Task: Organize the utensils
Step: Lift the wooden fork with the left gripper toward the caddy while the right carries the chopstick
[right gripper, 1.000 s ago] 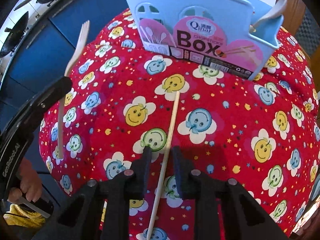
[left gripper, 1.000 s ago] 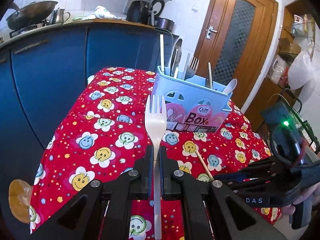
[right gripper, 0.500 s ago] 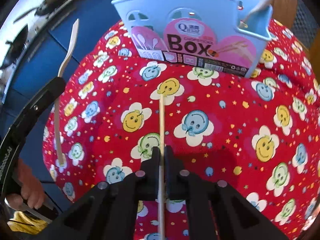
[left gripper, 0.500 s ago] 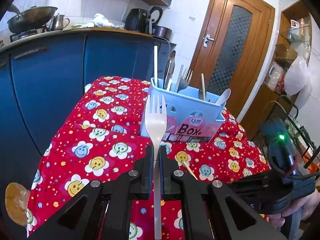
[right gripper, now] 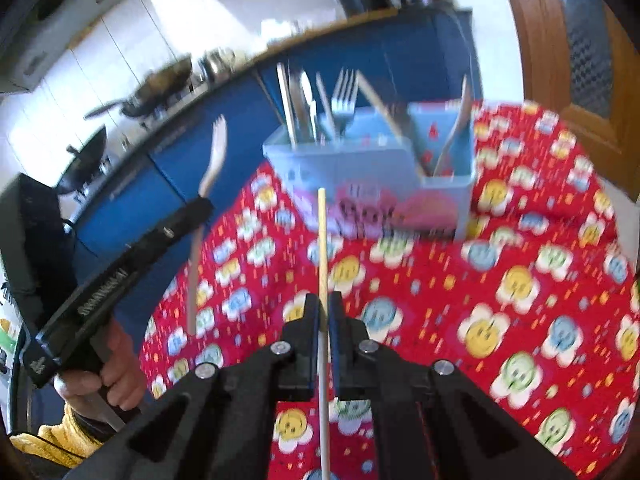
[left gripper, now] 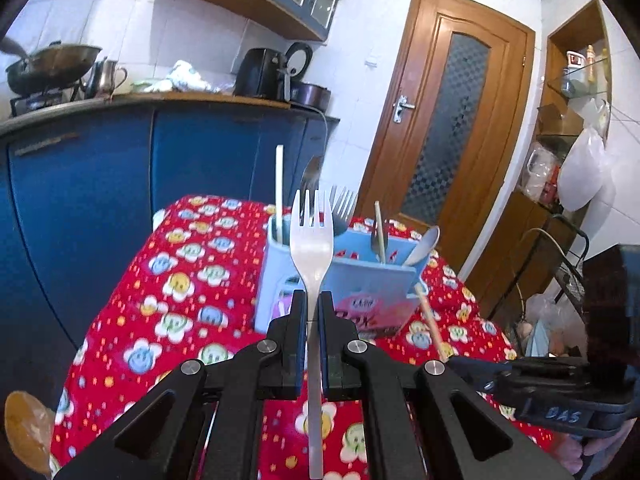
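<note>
My left gripper (left gripper: pixel 313 300) is shut on a white plastic fork (left gripper: pixel 312 240), tines up, held above the table in front of the light blue utensil box (left gripper: pixel 360 284). My right gripper (right gripper: pixel 323 304) is shut on a wooden chopstick (right gripper: pixel 322 248), lifted off the cloth and pointing toward the utensil box (right gripper: pixel 360 168). The box holds metal forks, a knife, a chopstick and spoons. The right wrist view also shows the left gripper (right gripper: pixel 200 208) with the fork (right gripper: pixel 214 160), to the left of the box.
A red smiley-flower tablecloth (left gripper: pixel 180 280) covers the small table. Blue kitchen cabinets (left gripper: pixel 120 160) with a wok and kettle stand behind. A wooden door (left gripper: pixel 452 128) and a cluttered shelf are to the right.
My right gripper closed on the chopstick and lifted it off the cloth. Both grippers rose and tilted up, with the fork still held in the left.
</note>
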The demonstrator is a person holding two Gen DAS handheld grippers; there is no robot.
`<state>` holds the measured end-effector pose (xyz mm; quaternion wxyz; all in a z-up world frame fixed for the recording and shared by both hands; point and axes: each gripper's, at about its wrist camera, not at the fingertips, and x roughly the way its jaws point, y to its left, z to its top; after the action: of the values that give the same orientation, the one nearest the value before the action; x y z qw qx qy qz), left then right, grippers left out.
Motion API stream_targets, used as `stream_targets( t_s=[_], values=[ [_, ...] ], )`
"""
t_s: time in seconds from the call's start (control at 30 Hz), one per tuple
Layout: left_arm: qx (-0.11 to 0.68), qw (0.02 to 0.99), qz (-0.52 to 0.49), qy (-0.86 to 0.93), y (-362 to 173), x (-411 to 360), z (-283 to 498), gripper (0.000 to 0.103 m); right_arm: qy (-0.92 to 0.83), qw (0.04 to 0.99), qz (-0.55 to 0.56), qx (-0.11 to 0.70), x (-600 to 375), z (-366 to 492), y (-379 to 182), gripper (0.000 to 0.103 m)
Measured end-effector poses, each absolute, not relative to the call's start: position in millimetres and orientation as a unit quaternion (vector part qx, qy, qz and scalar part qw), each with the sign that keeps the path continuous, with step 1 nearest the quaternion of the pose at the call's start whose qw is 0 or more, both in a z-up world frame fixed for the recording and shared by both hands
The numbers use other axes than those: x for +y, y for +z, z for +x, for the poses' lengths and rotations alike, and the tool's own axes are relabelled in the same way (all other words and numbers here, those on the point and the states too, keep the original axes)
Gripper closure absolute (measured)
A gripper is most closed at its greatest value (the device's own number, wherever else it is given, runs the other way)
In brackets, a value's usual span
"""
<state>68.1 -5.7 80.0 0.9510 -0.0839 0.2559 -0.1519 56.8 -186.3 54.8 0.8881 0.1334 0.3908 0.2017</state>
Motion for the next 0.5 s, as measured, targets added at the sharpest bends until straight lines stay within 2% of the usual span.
stream_targets(
  t_s=[0.5],
  values=[
    [0.155, 0.976, -0.075, -0.135, 121, -31, 126, 0.098, 0.175, 0.939, 0.158, 0.249, -217, 96, 97, 0.097]
  ],
)
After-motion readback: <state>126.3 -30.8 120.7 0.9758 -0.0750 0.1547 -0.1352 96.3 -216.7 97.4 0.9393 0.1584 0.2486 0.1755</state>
